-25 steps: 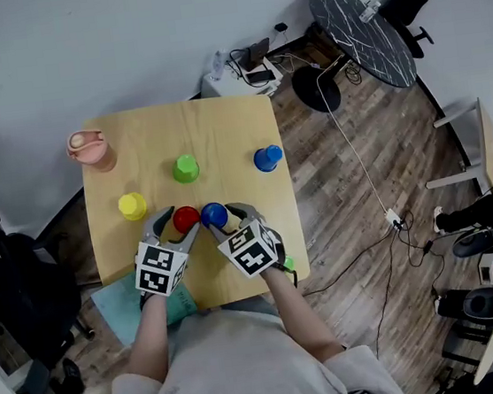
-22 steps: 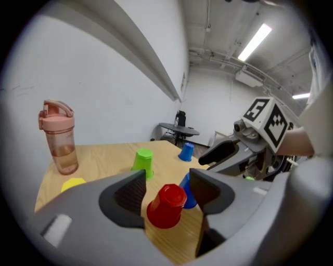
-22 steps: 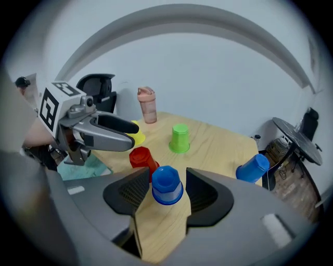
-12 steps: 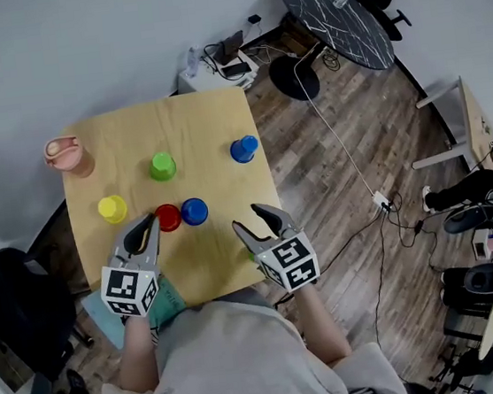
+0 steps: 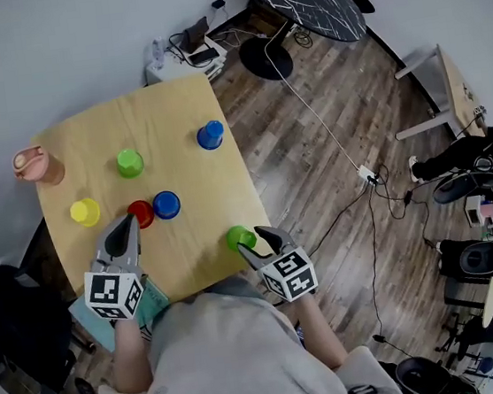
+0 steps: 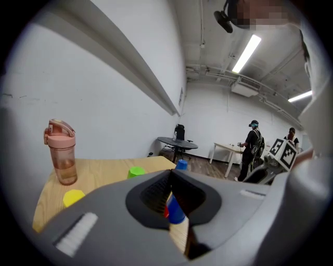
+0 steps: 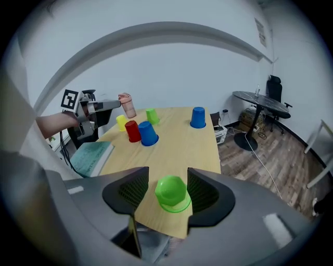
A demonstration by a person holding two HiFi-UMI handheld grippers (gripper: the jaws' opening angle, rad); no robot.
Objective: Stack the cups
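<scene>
Six cups stand upside down on the wooden table (image 5: pixel 190 172): yellow (image 5: pixel 84 211), green (image 5: pixel 129 162), blue (image 5: pixel 210 134), and red (image 5: pixel 141 213) touching a second blue (image 5: pixel 166 204). A second green cup (image 5: pixel 241 237) sits near the front edge. My right gripper (image 5: pixel 252 241) is open with this green cup (image 7: pixel 171 193) between its jaws, a gap on either side. My left gripper (image 5: pixel 127 222) is shut and empty, pointing at the red cup from just in front of it. Through its closed jaws (image 6: pixel 171 182) I glimpse the red and blue cups.
A pink bottle (image 5: pixel 33 166) stands at the table's far left corner. A teal book (image 5: pixel 150 294) lies at the front edge under my left arm. Off the table's right side there is wooden floor with cables and a black round table (image 5: pixel 307 1). People stand far off (image 6: pixel 253 148).
Both grippers have drawn back from the red and blue cups, which stay side by side. The left jaws have closed empty. The right gripper now has the front green cup between its jaws.
</scene>
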